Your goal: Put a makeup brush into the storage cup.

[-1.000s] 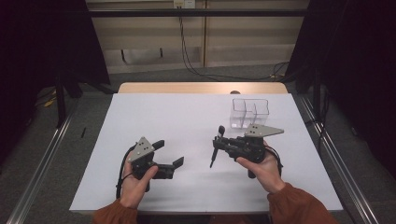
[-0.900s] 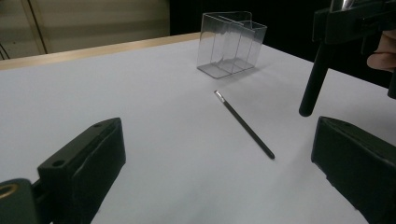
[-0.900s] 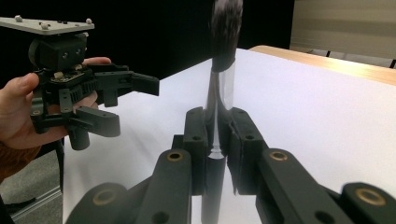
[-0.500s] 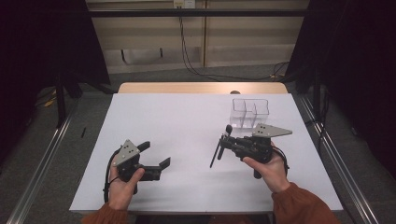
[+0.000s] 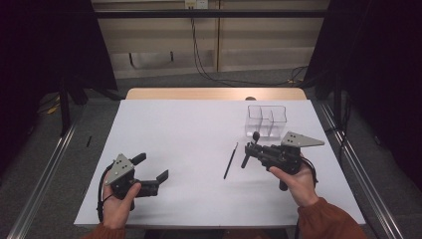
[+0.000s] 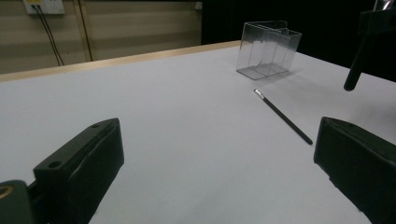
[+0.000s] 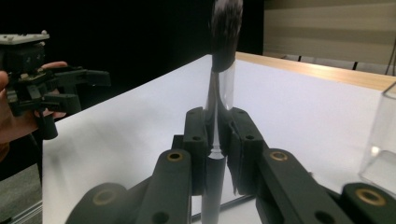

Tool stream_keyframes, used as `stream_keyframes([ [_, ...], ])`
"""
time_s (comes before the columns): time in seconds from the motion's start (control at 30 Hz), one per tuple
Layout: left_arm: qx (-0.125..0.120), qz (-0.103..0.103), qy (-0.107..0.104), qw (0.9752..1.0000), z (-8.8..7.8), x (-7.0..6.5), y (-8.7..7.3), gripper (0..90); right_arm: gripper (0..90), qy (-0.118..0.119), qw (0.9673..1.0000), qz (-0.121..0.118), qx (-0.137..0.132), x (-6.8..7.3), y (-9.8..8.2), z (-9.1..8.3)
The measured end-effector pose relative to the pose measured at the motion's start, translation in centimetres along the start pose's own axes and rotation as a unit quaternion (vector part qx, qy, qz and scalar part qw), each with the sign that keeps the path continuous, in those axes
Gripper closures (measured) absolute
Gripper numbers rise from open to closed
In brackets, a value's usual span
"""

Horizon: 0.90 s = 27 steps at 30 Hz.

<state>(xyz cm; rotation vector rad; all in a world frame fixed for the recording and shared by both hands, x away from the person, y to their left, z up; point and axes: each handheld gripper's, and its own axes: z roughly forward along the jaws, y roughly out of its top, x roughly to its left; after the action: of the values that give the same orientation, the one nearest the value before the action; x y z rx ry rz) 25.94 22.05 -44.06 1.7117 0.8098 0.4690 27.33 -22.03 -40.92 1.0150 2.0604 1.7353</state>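
Against the frame a second ago, my left gripper [image 5: 152,172] has slid toward the near-left corner of the bench [image 5: 189,129]; it now sits well left of the centre, jaws spread wide with nothing between them. My right gripper [image 5: 250,149] has drifted a little right and far, closer to the clear box [image 5: 267,119]. It was clamped on the makeup brush [image 5: 251,148] then and is now. The thin black stick [image 5: 230,160] lies loose on the bench where it was, just left of the right gripper.

Materials: bench top is matte white sheet, wooden strip at the far edge. Box is clear hard plastic, rectangular, split by inner walls. Stick is slim, straight, dark, with a pale metal tip [image 6: 258,94] at its far end. Gripper jaws are matte black blocks with screw holes.

The right gripper view gives brush detail that the high view lacks: a fluffy dark bristle head [image 7: 226,23], a see-through handle section below it, the jaws pressed on that handle from both sides, the brush standing upright. It also shows the left hand [image 7: 21,121] far off. The left gripper view shows the stick's pale tip, and the brush's dark lower end [image 6: 356,65] hanging above the bench at right.
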Motion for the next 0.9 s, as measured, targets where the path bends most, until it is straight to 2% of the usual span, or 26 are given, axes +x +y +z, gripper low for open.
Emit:
stream_keyframes([
  [0.07, 0.0, 0.011, -0.001, 0.9999, -0.2, -0.1, 0.0, 1.9, 79.5, -0.005, 1.0, 0.002, -0.003, -0.2, 0.1, -0.3],
  [0.3, -0.009, -0.007, 0.011, 0.9999, -0.7, 0.2, -0.3, 2.1, 79.5, -0.031, 0.9995, -0.003, -0.011, -1.3, 0.5, -1.7],
  [0.6, -0.005, -0.002, 0.013, 0.9999, -1.2, 0.2, -0.3, 2.3, 79.4, -0.05, 0.9986, -0.007, -0.017, -2.7, 1.6, -2.3],
  [0.9, -0.006, 0.0, 0.015, 0.9999, -1.7, 0.3, -0.4, 2.2, 79.4, -0.09, 0.9955, -0.005, -0.028, -4.9, 3.0, -3.3],
])
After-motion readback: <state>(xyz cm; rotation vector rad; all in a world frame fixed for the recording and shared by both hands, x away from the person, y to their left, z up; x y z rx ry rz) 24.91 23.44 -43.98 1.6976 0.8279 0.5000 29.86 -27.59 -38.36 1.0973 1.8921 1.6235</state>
